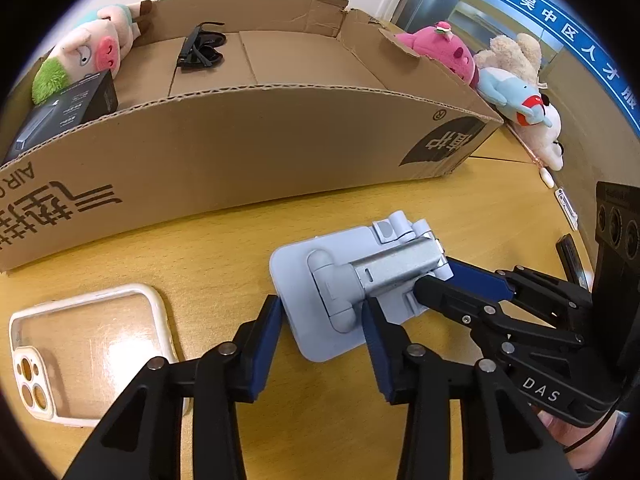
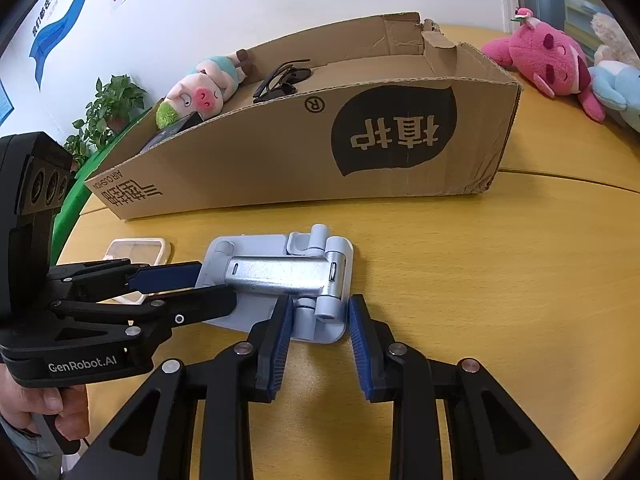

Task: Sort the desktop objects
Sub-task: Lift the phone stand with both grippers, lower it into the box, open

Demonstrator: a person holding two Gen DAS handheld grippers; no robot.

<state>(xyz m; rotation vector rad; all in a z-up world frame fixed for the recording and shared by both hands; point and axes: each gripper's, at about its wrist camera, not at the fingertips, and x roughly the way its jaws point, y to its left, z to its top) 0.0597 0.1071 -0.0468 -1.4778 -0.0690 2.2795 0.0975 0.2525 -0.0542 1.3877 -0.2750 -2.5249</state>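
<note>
A folded light-blue phone stand (image 1: 340, 296) with a silver arm lies flat on the wooden table; it also shows in the right wrist view (image 2: 280, 276). My left gripper (image 1: 320, 316) is open, its jaws set around the stand's near corner. My right gripper (image 2: 318, 312) is open, its jaws on either side of the stand's hinge end. Each gripper shows in the other's view, the right one (image 1: 436, 276) and the left one (image 2: 216, 280). A clear phone case (image 1: 88, 344) with a white rim lies left of the stand. An open cardboard box (image 1: 256, 136) stands behind.
The box holds black sunglasses (image 1: 202, 46), a pig plush (image 1: 96, 48) and a dark package (image 1: 68, 108). Pink (image 2: 548, 64), blue (image 1: 516, 96) and cream plush toys lie right of the box. A potted plant (image 2: 108, 108) stands far left.
</note>
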